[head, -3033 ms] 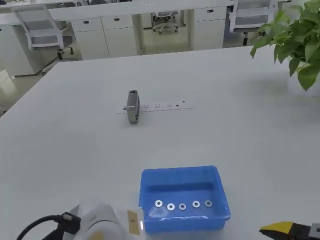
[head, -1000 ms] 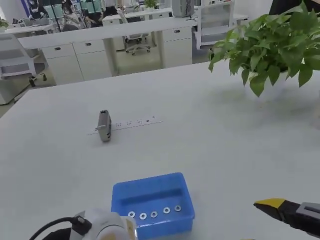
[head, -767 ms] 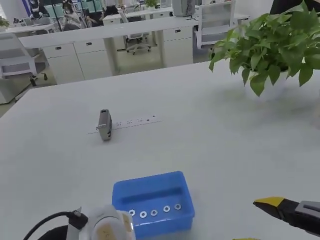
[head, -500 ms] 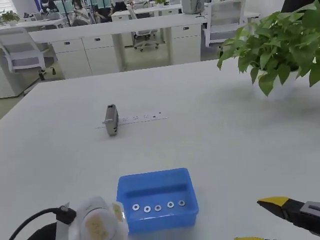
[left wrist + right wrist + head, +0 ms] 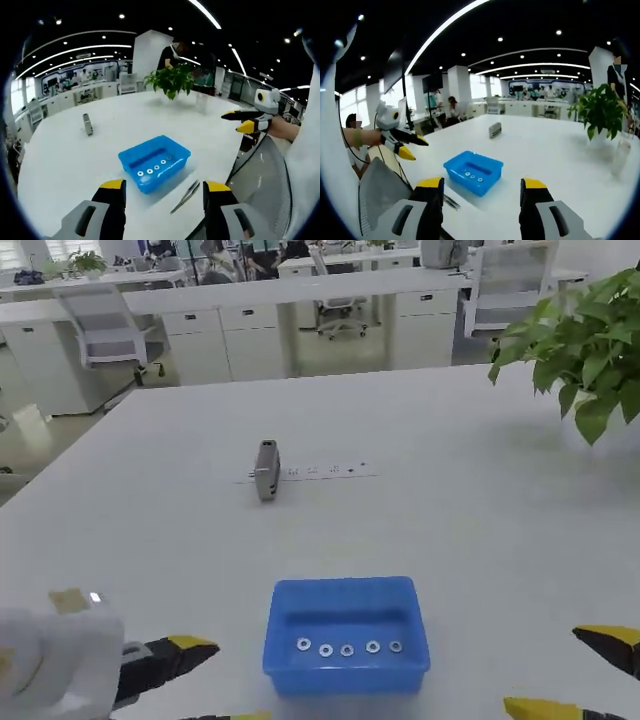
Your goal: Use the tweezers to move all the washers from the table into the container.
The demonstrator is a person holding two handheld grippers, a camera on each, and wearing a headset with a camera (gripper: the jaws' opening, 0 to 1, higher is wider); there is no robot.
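The left gripper has drawn away from the blue container, its jaws wide and empty. The tweezers lie just ahead between the jaws, and five washers sit in the container beyond. The right gripper is likewise spread wide, with the container ahead of it.

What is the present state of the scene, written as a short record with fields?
container: blue, open top, standing on the white table
washers: five, in a row inside the container
tweezers: lying on the table by its near edge, beside the container, held by no gripper
left gripper: open, empty
right gripper: open, empty
other: potted plant at the far right; grey device beyond the container
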